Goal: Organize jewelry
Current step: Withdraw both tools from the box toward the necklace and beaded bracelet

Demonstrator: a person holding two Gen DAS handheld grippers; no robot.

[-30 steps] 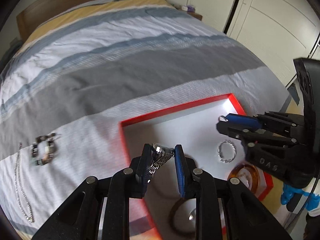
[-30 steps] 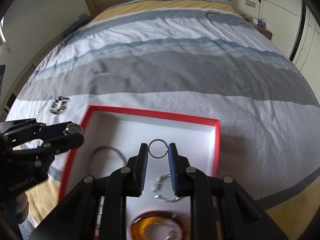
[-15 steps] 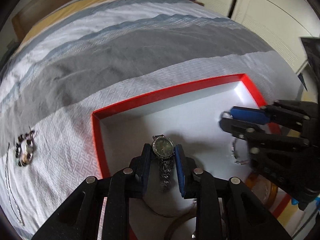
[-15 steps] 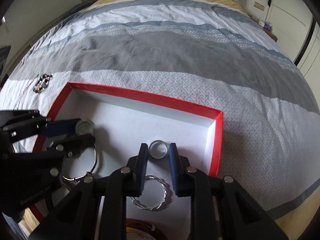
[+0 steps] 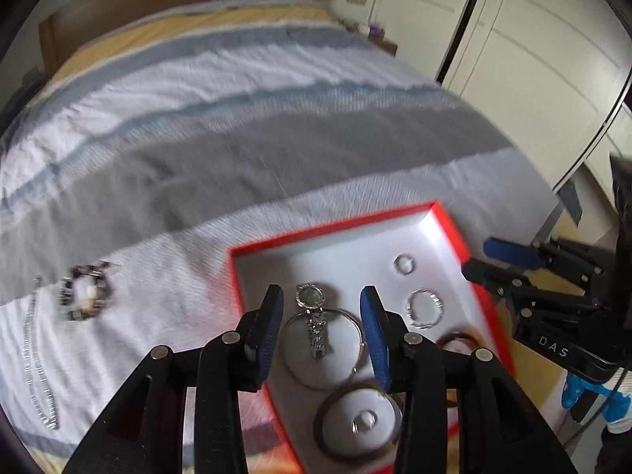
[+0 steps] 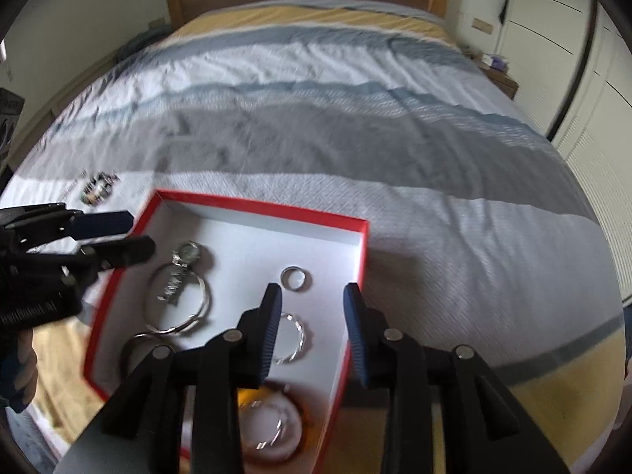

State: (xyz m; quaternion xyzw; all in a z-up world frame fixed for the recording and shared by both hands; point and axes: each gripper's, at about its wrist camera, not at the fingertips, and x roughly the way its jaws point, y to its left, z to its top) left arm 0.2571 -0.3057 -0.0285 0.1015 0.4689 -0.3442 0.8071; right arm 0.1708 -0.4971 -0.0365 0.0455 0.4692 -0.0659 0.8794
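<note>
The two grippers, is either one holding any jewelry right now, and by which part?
Nothing is held. The left gripper and right gripper both have jaws that have just been opening; the watch and plain ring lie loose in the red box.

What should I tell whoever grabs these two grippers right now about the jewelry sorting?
Left gripper: open, jaws just widened, nothing between the pads; the small silver wristwatch lies below in the red-rimmed white tray.
Right gripper: open, jaws just widened, empty; the plain silver ring lies in the tray.
Done: watch, ring, thin silver hoop, twisted silver bangle and amber bangle are in the tray.
Left: dark beaded bracelet and silver chain necklace on the striped bedspread.
</note>
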